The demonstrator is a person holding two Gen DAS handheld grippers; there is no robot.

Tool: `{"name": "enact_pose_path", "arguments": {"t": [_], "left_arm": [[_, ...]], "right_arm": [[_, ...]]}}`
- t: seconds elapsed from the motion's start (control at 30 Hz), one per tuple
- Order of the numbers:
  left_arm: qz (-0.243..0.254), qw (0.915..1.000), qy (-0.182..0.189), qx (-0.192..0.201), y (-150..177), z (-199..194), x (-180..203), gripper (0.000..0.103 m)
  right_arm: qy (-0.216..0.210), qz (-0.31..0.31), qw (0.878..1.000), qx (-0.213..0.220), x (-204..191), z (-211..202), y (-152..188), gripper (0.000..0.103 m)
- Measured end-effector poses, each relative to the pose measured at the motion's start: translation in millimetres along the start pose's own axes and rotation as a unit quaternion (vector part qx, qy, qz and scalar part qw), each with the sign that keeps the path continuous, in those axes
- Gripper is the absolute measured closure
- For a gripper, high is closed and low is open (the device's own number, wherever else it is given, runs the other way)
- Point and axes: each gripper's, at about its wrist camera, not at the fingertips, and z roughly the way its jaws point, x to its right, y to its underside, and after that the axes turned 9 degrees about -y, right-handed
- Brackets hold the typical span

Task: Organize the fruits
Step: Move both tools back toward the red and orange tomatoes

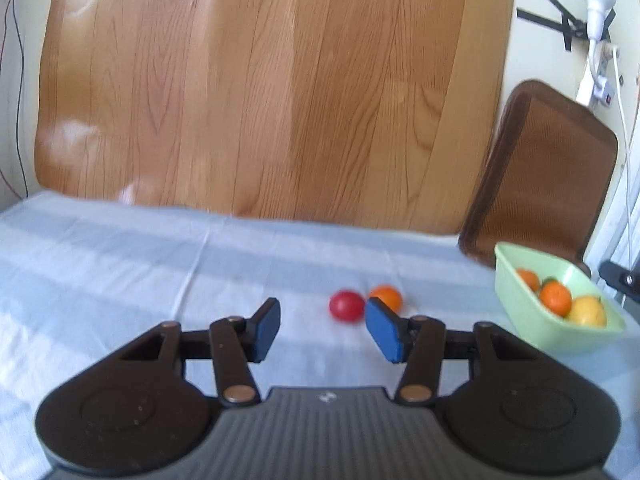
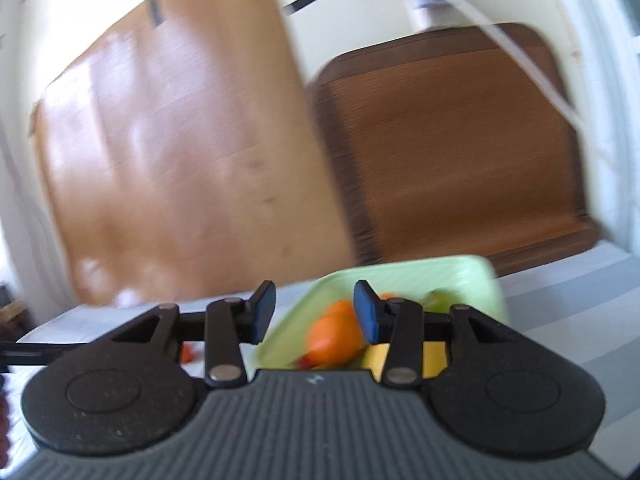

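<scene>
A red fruit (image 1: pixel 346 305) and an orange (image 1: pixel 387 296) lie side by side on the pale blue tablecloth (image 1: pixel 120 264). My left gripper (image 1: pixel 323 330) is open and empty, just short of them, its right pad partly in front of the orange. A light green bowl (image 1: pixel 520 280) at the right holds oranges (image 1: pixel 555 298) and a yellow fruit (image 1: pixel 587 311). In the blurred right wrist view my right gripper (image 2: pixel 315 316) is open and empty above the green bowl (image 2: pixel 440 276), with oranges (image 2: pixel 334 336) and a greenish fruit (image 2: pixel 438 300) below it.
A brown woven chair back (image 1: pixel 544 176) stands behind the bowl at the table's right edge; it also shows in the right wrist view (image 2: pixel 460 152). Wooden floor (image 1: pixel 260 92) lies beyond the far table edge. A white lamp and cables (image 1: pixel 596 20) hang at the far right.
</scene>
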Motion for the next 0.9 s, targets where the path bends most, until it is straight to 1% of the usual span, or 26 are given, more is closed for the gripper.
{"name": "enact_pose_path", "arguments": {"t": [0.07,0.17,0.2,0.27,0.33,0.4,0.5,0.67,0.9], "left_arm": [[0.009,0.9999,0.003,-0.008,8.7,5.0,6.6,0.055],[0.038,0.9993,-0.002,-0.006,21.7,8.8,16.8,0.055],[0.048,0.9988,-0.004,-0.008,23.9,8.7,19.8,0.055],[0.052,0.9986,0.0,0.009,25.0,4.1,19.3,0.055],[0.05,0.9987,0.004,0.011,28.2,3.7,19.8,0.055],[0.048,0.9987,0.004,0.015,29.1,1.2,19.3,0.055],[0.05,0.9986,0.007,0.016,29.2,-0.3,20.0,0.055],[0.048,0.9986,0.011,0.02,29.5,-1.6,19.4,0.051],[0.045,0.9987,0.014,0.019,29.7,-1.7,18.8,0.05]], "right_arm": [[-0.03,0.01,0.999,-0.036,-18.8,10.1,10.5,0.057],[-0.045,0.008,0.996,-0.078,-42.5,26.1,24.8,0.058],[-0.043,0.003,0.995,-0.087,-47.3,30.0,27.9,0.058],[-0.035,0.002,0.994,-0.104,-52.6,37.5,32.0,0.058],[-0.031,0.018,0.993,-0.116,-51.3,42.5,36.6,0.057],[-0.015,0.028,0.99,-0.134,-49.7,47.1,40.0,0.058],[-0.012,0.025,0.993,-0.117,-51.0,38.4,41.3,0.057],[-0.008,0.011,0.993,-0.117,-55.9,38.9,43.3,0.057],[-0.003,0.021,0.993,-0.113,-52.7,39.1,41.8,0.057]]}}
